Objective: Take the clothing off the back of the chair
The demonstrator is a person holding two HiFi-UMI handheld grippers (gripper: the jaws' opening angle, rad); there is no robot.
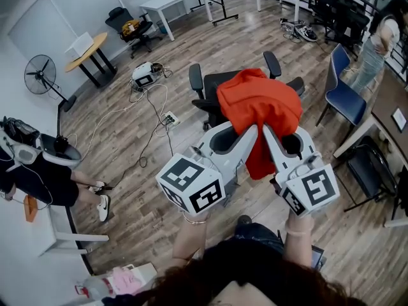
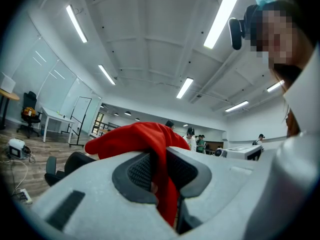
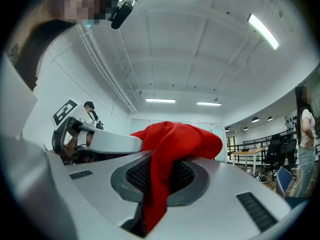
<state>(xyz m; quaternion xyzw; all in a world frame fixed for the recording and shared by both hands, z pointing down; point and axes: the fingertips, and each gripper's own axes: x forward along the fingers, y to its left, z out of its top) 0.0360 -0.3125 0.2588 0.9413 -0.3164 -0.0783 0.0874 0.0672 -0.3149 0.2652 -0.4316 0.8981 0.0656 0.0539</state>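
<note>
The left gripper [image 1: 253, 132] and the right gripper [image 1: 268, 132] meet tip to tip over a black office chair [image 1: 213, 81], and each is clamped narrowly on the same red garment [image 1: 258, 104]. In the left gripper view, a fold of the cloth is pinched between the ribbed pads [image 2: 140, 171] and hangs below them. The right gripper view shows the same kind of pinch, with the fabric bunched above the jaws. The garment drapes from the 2 grippers in front of the chair's backrest, and whether it touches the chair cannot be told. A blue chair [image 1: 344, 97] stands well apart to the right.
</note>
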